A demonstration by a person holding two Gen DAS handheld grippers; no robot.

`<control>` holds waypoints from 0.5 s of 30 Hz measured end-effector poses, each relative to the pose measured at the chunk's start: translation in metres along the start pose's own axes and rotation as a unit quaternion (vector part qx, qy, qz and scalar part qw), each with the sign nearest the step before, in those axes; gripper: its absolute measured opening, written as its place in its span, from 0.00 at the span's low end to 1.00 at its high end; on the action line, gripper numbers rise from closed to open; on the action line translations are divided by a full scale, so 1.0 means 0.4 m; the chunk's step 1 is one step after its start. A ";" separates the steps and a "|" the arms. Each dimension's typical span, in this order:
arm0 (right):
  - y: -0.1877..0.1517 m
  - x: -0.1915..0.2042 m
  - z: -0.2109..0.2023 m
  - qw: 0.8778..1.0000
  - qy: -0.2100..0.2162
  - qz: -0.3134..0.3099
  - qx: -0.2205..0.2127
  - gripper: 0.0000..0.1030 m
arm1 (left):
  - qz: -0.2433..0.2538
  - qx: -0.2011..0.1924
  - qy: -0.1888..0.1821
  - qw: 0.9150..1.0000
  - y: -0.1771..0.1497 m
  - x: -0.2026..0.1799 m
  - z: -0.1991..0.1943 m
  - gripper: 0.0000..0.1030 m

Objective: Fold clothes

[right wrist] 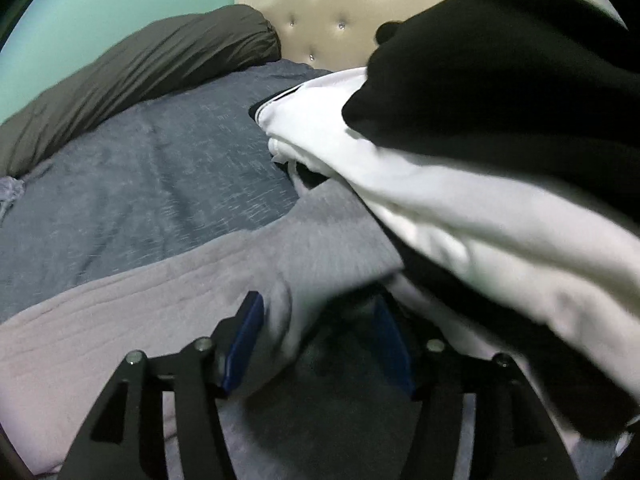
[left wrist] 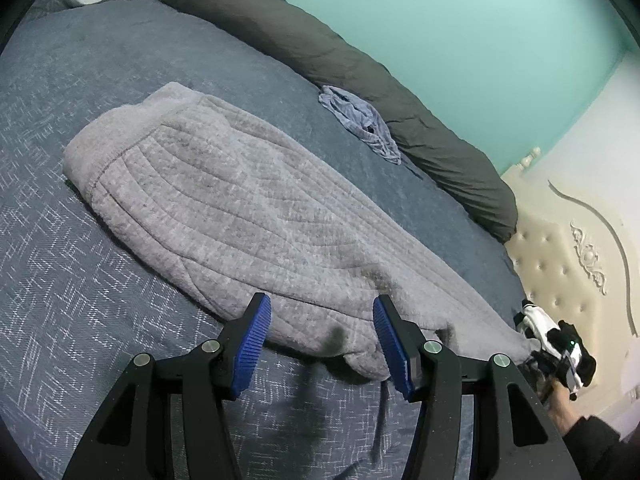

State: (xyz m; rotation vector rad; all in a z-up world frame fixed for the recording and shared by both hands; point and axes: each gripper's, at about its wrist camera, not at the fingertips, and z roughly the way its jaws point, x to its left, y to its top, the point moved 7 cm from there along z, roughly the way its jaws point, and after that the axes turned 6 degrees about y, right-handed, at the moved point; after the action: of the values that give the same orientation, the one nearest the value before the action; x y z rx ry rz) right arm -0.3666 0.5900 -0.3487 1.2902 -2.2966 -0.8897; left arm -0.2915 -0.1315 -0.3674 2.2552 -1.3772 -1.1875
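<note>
**Grey garment laid out long on the bed, both grippers loose at its near end**

Left wrist view: the grey quilted garment (left wrist: 224, 216) lies stretched along the blue bedspread (left wrist: 80, 320), one end far off to the left, the other running toward the headboard (left wrist: 560, 264). Lying flat and long like this, it seems ready for a fold across its length. The left gripper (left wrist: 322, 344) hovers over the near hem with its jaws apart and nothing pinched, probably poised to take that edge. At the far right edge the right gripper (left wrist: 560, 356) shows only as a small shape in a person's hand, at the garment's other end. A dark rolled duvet (left wrist: 360, 72) and a small blue cloth (left wrist: 360, 124) sit well apart, out of the working area.

Right wrist view: the picture is blurred. The right gripper's blue pads (right wrist: 244, 340) stand apart; a ribbed grey cuff lies between them, seemingly released rather than clamped. A black-and-white pile of clothes (right wrist: 480, 160) sits just beside it, likely awaiting folding.
</note>
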 end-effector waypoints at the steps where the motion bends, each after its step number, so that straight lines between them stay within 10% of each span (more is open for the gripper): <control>1: -0.005 -0.002 -0.020 1.000 0.003 0.004 -0.004 0.57 | -0.002 0.000 0.000 1.000 0.000 0.002 0.000 0.56; 15: -0.260 0.404 -0.249 0.969 0.244 -0.003 0.039 0.57 | 0.024 0.009 0.034 0.999 0.004 0.036 -0.042 0.63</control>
State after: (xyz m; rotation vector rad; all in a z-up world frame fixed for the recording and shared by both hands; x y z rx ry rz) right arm -0.3273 0.3772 -0.3446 1.3674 -1.9507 -0.4194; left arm -0.2769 -0.1476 -0.3632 2.2389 -1.4152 -1.0776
